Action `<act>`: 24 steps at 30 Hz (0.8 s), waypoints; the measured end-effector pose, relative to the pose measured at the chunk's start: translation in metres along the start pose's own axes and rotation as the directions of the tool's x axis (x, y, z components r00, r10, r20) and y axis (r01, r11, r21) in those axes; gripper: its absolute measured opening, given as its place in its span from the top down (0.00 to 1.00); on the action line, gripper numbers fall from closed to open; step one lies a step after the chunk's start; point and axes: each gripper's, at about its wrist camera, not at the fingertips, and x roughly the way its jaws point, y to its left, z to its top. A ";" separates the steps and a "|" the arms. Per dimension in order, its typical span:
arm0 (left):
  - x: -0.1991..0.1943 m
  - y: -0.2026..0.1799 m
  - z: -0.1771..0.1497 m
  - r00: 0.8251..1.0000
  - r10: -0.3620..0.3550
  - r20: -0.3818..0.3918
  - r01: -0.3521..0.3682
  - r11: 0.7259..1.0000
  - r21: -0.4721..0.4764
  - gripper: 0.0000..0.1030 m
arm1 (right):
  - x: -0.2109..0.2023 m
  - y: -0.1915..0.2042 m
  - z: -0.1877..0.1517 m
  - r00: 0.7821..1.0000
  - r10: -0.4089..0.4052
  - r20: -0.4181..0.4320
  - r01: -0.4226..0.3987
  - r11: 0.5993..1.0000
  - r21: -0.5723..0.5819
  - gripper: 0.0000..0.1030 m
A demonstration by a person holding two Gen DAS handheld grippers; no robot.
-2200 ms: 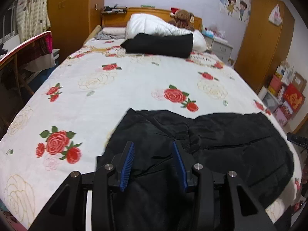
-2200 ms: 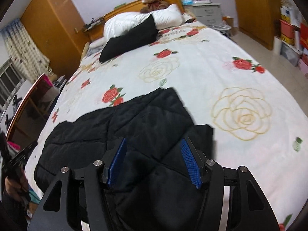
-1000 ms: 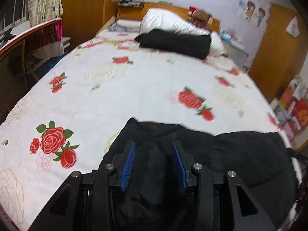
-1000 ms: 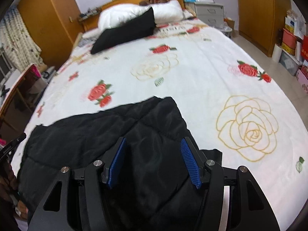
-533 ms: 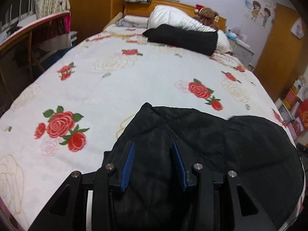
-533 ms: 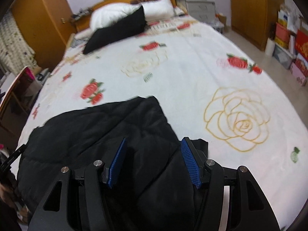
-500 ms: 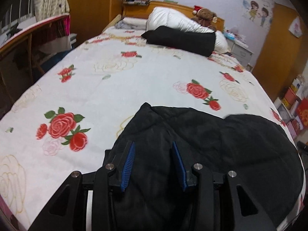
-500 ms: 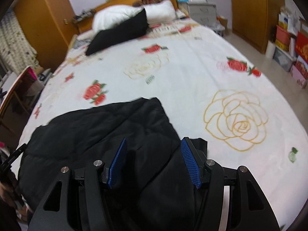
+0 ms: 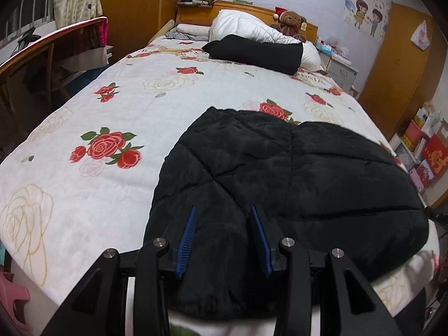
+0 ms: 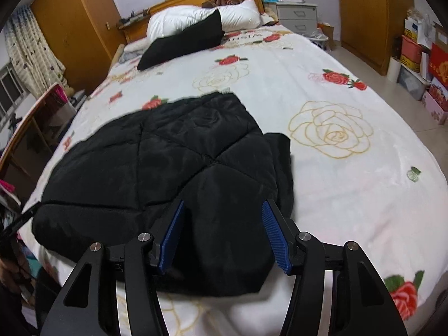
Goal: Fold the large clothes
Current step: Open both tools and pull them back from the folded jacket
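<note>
Left wrist view: your left gripper point(image 9: 222, 235) is clamped on the near hem of the black quilted jacket point(image 9: 280, 168), padding bunched between the blue pads. Right wrist view: your right gripper point(image 10: 221, 233) grips the other near corner of the same jacket point(image 10: 168, 156), jaws set wider because the wad there is thicker. The jacket lies spread across the foot end of the bed point(image 9: 126, 106), on the rose-print cover, far edge flat. Holding both near corners at once looks meant to keep the hem level, so it can be carried over evenly. Likely step: a fold toward the pillows point(image 9: 246, 28). Watch that slippery padding doesn't creep out.
</note>
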 end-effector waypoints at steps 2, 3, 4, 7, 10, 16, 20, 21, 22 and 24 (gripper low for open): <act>-0.011 -0.004 -0.003 1.000 -0.006 0.002 0.006 1.000 0.007 0.59 | -0.014 0.004 -0.002 1.000 0.018 0.021 -0.018 1.000 0.002 0.45; -0.016 -0.007 -0.005 1.000 -0.004 0.003 0.004 1.000 0.015 0.58 | -0.019 0.007 -0.005 0.999 0.021 0.027 -0.021 1.000 -0.006 0.45; -0.023 -0.010 -0.008 1.000 -0.004 0.003 0.004 1.000 0.023 0.58 | -0.025 0.011 -0.008 0.999 0.023 0.033 -0.022 1.000 -0.018 0.45; -0.040 -0.017 -0.016 1.000 -0.020 0.000 0.020 0.999 0.032 0.54 | -0.044 0.025 -0.020 0.998 0.023 0.052 -0.020 0.998 -0.056 0.45; -0.058 -0.025 -0.023 1.000 -0.014 0.012 0.014 0.999 0.045 0.47 | -0.059 0.037 -0.032 0.998 0.024 0.062 -0.018 0.995 -0.095 0.45; -0.085 -0.039 -0.032 0.999 -0.035 0.018 0.034 0.998 0.061 0.40 | -0.084 0.060 -0.051 0.997 0.033 0.075 -0.022 0.990 -0.141 0.44; -0.099 -0.047 -0.040 0.999 -0.036 0.028 0.034 0.996 0.083 0.40 | -0.096 0.072 -0.062 0.995 0.021 0.093 -0.005 0.986 -0.169 0.44; -0.101 -0.049 -0.042 0.999 -0.030 0.031 0.027 0.995 0.091 0.39 | -0.098 0.075 -0.064 0.995 0.022 0.094 -0.005 0.984 -0.178 0.44; -0.101 -0.050 -0.044 0.999 -0.026 0.031 0.023 0.995 0.098 0.39 | -0.100 0.077 -0.066 0.995 0.020 0.097 -0.001 0.982 -0.188 0.44; -0.101 -0.052 -0.048 0.999 -0.023 0.025 0.021 0.994 0.106 0.39 | -0.100 0.081 -0.069 0.995 0.015 0.100 0.005 0.979 -0.202 0.43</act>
